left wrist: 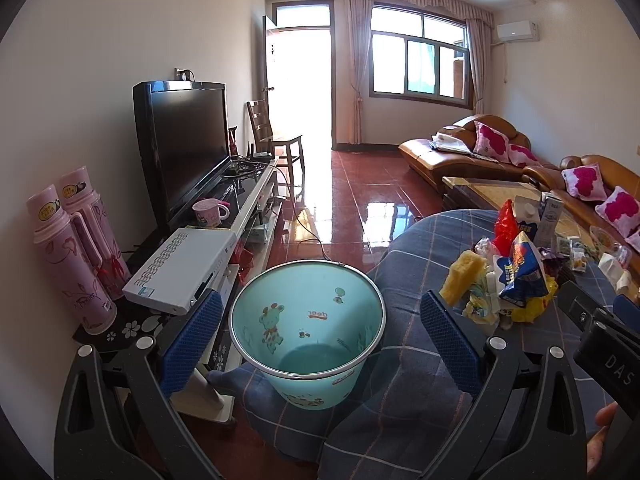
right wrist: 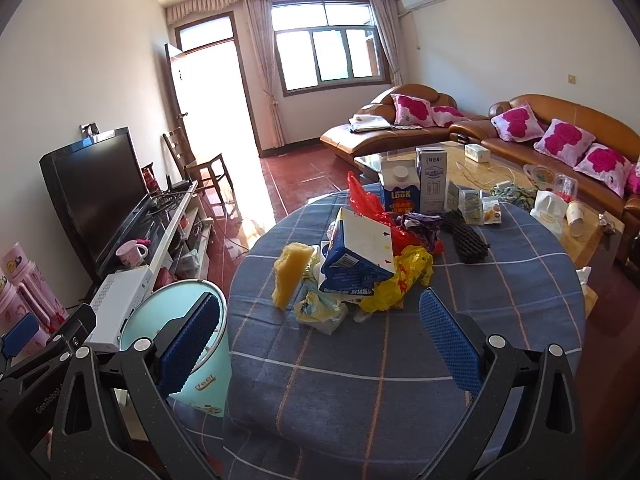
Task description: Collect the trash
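Left wrist view: my left gripper gapes wide, empty, framing the teal bin by the table; right gripper, equally wide and empty, faces the trash pile.

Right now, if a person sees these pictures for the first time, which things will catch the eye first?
The heap of colourful crumpled wrappers and cartons in the middle of the round table with the blue checked cloth stands out first. Next comes the empty pale turquoise plastic bin with cartoon prints, beside the table's left edge. Behind, bright pink flowered cushions line the tan leather sofa.
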Motion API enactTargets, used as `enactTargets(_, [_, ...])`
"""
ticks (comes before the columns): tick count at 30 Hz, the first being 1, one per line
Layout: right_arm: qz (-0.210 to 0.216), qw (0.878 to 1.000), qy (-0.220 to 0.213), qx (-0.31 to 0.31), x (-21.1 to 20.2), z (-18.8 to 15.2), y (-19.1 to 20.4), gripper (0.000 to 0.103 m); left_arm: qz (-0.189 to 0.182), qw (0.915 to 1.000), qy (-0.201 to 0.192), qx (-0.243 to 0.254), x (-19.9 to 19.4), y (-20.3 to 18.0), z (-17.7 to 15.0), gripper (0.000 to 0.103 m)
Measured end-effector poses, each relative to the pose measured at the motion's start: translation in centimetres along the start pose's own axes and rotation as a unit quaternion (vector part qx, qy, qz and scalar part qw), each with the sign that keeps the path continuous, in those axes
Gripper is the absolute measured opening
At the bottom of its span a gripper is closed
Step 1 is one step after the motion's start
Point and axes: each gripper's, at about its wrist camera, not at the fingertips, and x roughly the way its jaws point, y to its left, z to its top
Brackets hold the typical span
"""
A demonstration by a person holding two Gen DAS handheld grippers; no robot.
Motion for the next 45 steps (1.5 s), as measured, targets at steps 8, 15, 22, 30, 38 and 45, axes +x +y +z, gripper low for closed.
enactTargets(8, [-0.001,1.000,0.000,0.001,-0.06,-0.13,-0.23,0.098,-0.003,1.0000,0.000,0.001,-0.05,-0.29,-0.09,0.097])
enactTargets(15, [-0.001,1.000,0.002,0.002,0.00,-0.22,-0.31,0.098,-0.005,1.0000,-0.002,0.004,-0.14,-0.56,-0.25,0.097])
enactTargets(22, [0.000,1.000,0.004,0.000,0.16,-0.33,-0.27,0.098,-0.005,1.0000,-0.001,0.002,-0.26,-0.46,-0.20,0.097])
enactTargets(30, [0.000,1.000,0.003,0.000,0.18,-0.37,-0.23,0.098,-0.004,1.0000,-0.001,0.002,-0.28,-0.49,-0.19,0.097])
enactTargets(38, [0.000,1.000,0.002,0.001,0.19,-0.40,-0.25,0.098,-0.005,1.0000,-0.001,0.002,-0.24,-0.41,-0.16,0.097])
enactTargets(45, [0.001,1.000,0.004,0.001,0.21,-0.41,-0.28,0.098,-0.005,1.0000,-0.001,0.003,-0.24,-0.41,-0.17,0.097])
